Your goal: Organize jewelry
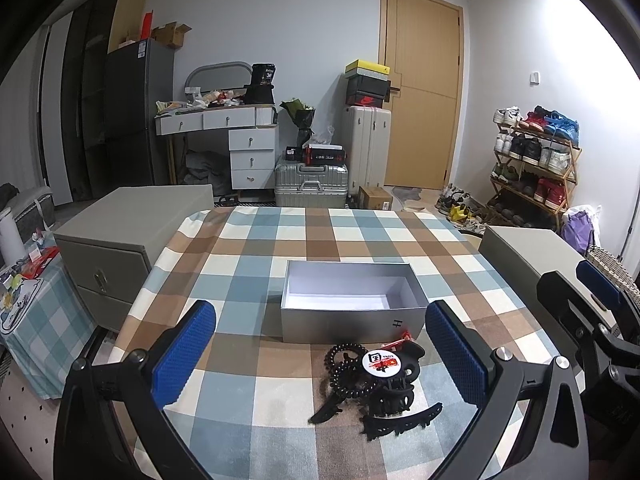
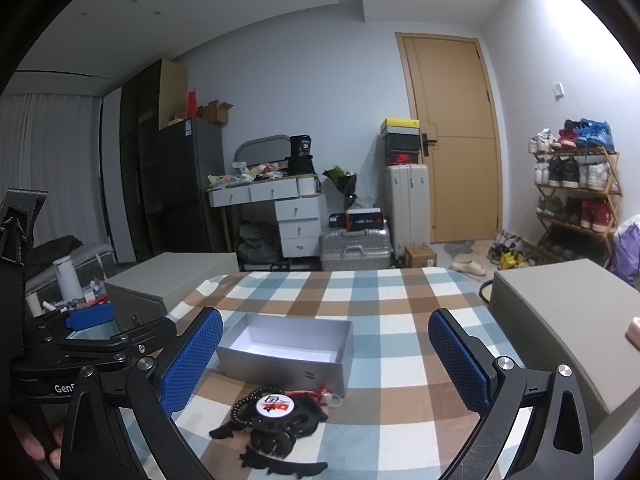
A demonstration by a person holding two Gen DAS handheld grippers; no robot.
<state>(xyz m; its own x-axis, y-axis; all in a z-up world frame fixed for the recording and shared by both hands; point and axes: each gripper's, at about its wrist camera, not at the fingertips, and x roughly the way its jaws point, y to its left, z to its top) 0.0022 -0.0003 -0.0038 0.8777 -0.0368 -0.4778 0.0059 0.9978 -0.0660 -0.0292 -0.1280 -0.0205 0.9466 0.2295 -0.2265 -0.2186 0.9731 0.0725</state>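
A pile of black accessories (image 1: 372, 384) lies on the checked tablecloth (image 1: 248, 240): a beaded bracelet (image 1: 344, 364), a round white badge (image 1: 382, 361), a claw clip (image 1: 394, 400) and a small red piece (image 1: 400, 342). Just behind the pile stands an open silver box (image 1: 352, 312), its white inside bare. My left gripper (image 1: 320, 348) hangs open above the near table, the pile between its blue pads. The right wrist view shows the pile (image 2: 276, 420), the box (image 2: 288, 354) and my right gripper (image 2: 326, 356), open and held above them.
Grey drawer cabinets flank the table, one left (image 1: 120, 248) and one right (image 1: 532, 256). The right gripper (image 1: 592, 312) shows at the left view's right edge. A dresser, suitcases, a door and a shoe rack line the far wall.
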